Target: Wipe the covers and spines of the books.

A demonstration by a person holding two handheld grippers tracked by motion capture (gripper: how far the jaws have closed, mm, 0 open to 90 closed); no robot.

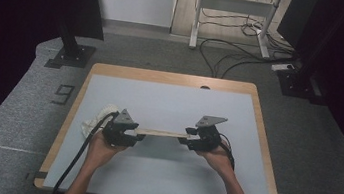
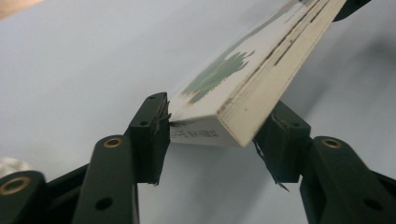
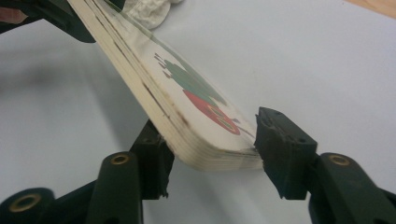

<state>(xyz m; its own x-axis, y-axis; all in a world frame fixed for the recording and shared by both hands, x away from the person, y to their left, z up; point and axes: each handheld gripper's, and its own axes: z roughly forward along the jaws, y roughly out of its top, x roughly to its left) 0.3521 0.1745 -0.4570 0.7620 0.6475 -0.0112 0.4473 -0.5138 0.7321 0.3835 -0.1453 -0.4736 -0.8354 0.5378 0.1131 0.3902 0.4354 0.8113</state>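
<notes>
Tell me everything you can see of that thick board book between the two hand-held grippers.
The board book is closed, a stack of thick cream card pages with worn, darkened edges and rounded corners. Its white cover bears a green and red picture at one end and a green patch at the other. It spans level between the left hand-held gripper and the right hand-held gripper, each end between black jaws, over the pale blue table.

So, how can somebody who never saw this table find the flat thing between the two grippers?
On the pale grey table top, look between the left gripper and the right gripper. The long, thick cardboard picture book spans them. Unlike the crumpled white cloth nearby, it is stiff, with a green and red drawing.
</notes>
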